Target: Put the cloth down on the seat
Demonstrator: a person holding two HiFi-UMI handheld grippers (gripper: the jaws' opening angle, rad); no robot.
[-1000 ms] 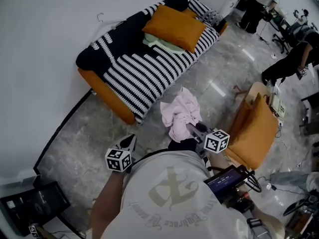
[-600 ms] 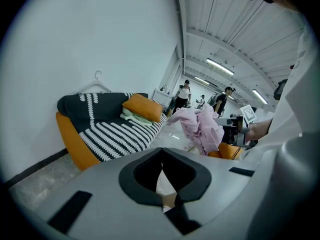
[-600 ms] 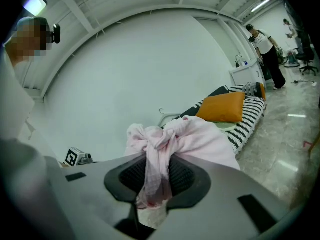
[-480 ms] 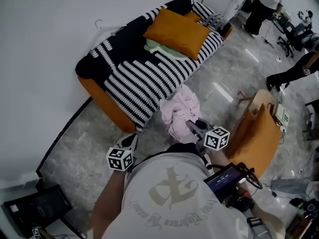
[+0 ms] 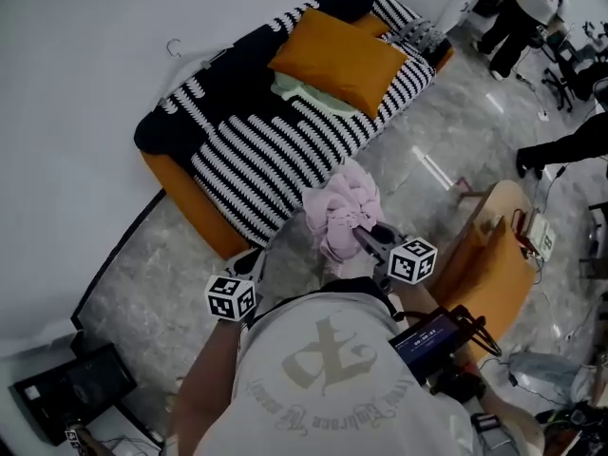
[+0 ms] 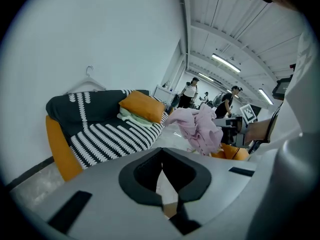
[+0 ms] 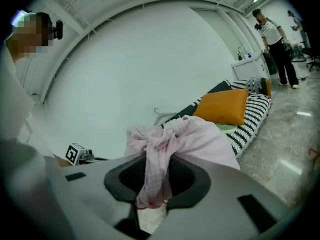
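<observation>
A: Where do we have the cloth?

B: In our right gripper (image 7: 156, 166). Its jaws are partly closed on a twisted strand of the pink cloth (image 5: 342, 207), and the rest bunches up in a loose bundle beyond the tips.

A: And is it on the seat?

B: No. We hold it up in the air over the grey marble floor (image 5: 161, 274), just in front of the sofa (image 5: 275, 150). From our head view the bundle overlaps the front edge of the black-and-white striped cover. From the left gripper view it hangs clear of the sofa, off to the right of it.

A: What about our left gripper (image 6: 162, 156)?

B: Its jaws are drawn together at the tips and there is nothing between them. It sits low at our left side, well apart from the cloth, and points towards the sofa.

A: What do we see on the seat itself?

B: An orange cushion (image 5: 332, 60) lies towards the far end, with a pale green cloth (image 5: 304, 93) tucked under its near edge. The striped stretch nearest us is bare.
</observation>
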